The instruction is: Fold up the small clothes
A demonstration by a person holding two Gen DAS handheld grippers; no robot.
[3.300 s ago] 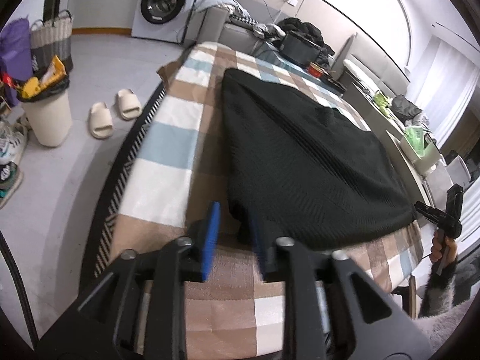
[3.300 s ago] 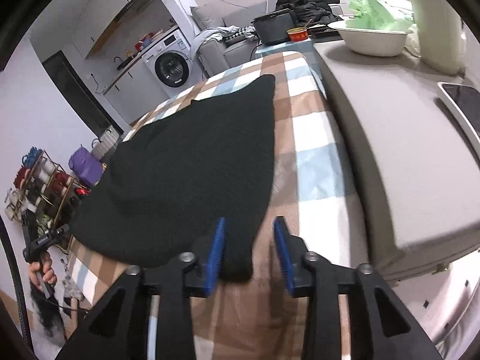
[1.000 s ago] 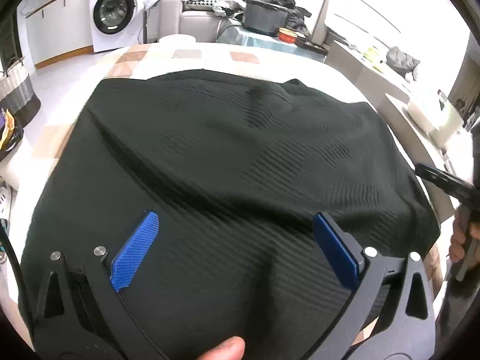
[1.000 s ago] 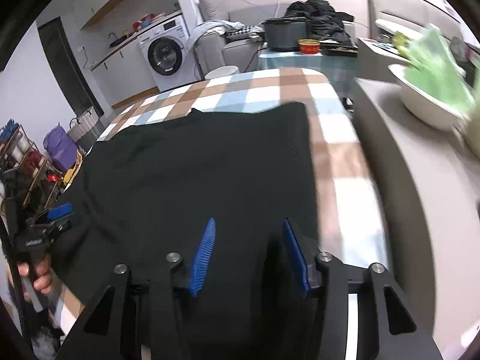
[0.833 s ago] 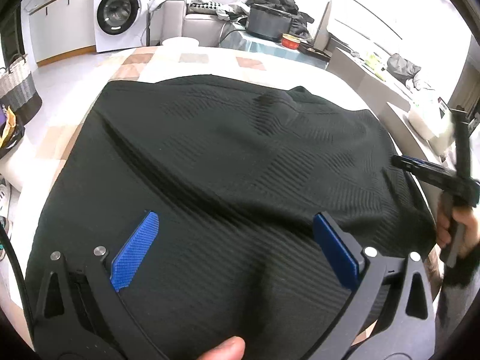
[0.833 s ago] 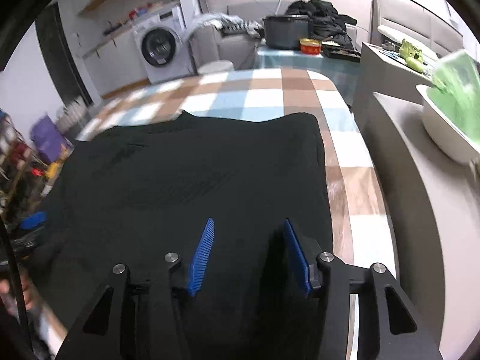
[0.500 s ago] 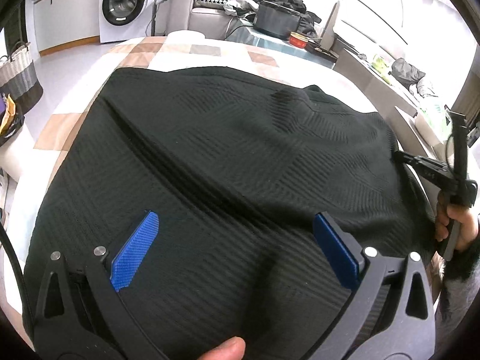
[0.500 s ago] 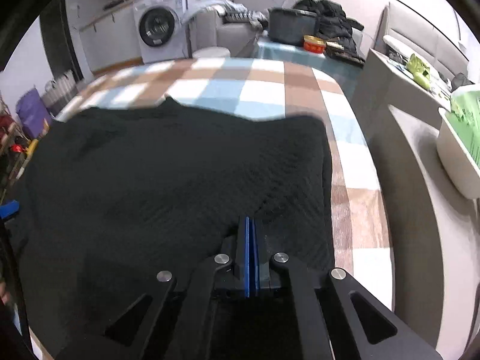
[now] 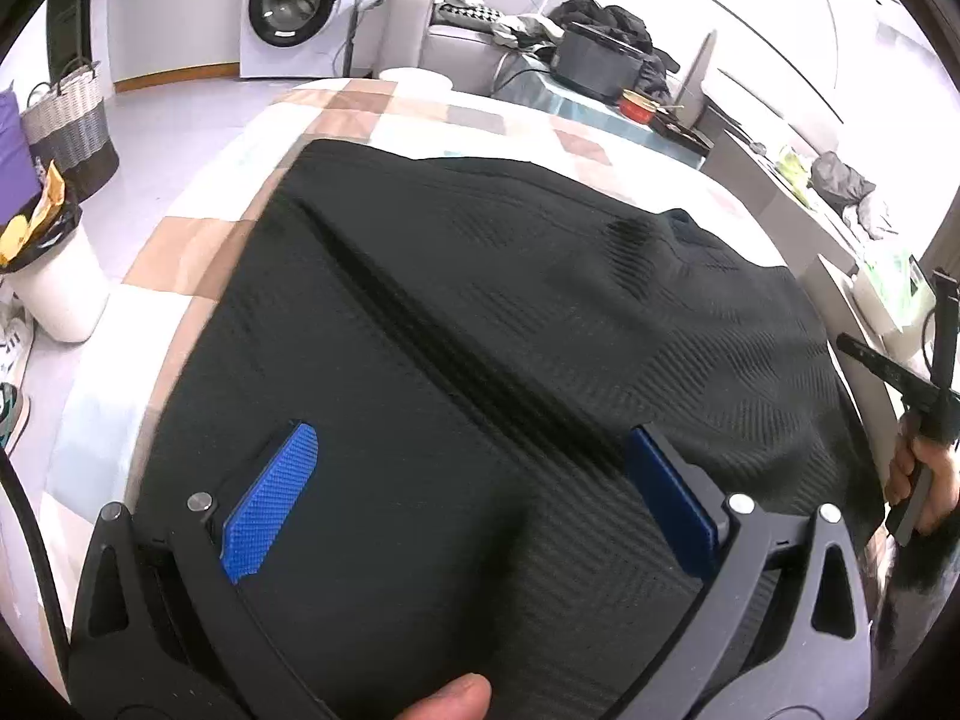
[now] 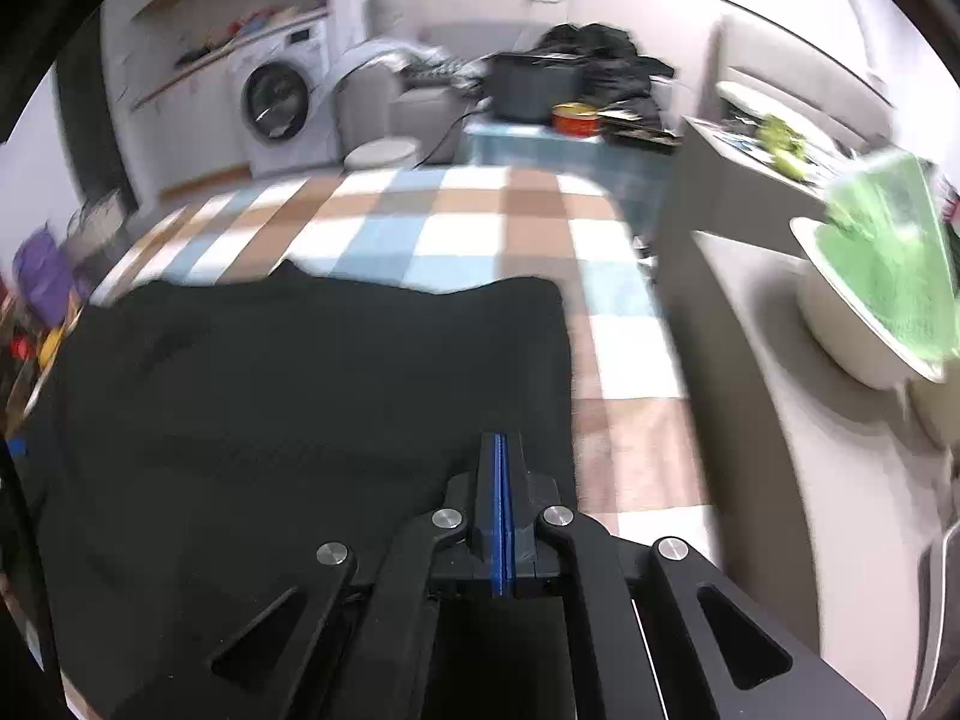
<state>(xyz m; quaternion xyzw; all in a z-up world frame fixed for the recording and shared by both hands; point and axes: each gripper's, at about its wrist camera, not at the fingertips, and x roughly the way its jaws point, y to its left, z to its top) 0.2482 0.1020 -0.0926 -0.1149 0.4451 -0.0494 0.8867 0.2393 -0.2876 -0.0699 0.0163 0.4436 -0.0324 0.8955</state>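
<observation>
Domestic living space. Indicators: front-loading washing machine (image 9: 294, 6) against the wall, grey sofa (image 9: 456, 48) heaped with clothing, woven laundry basket (image 9: 72, 120) on the floor, checked cloth-covered table (image 10: 456, 222).

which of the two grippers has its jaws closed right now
The right gripper: its blue pads meet flat over the black knit garment. The left gripper stands wide open above it.
</observation>
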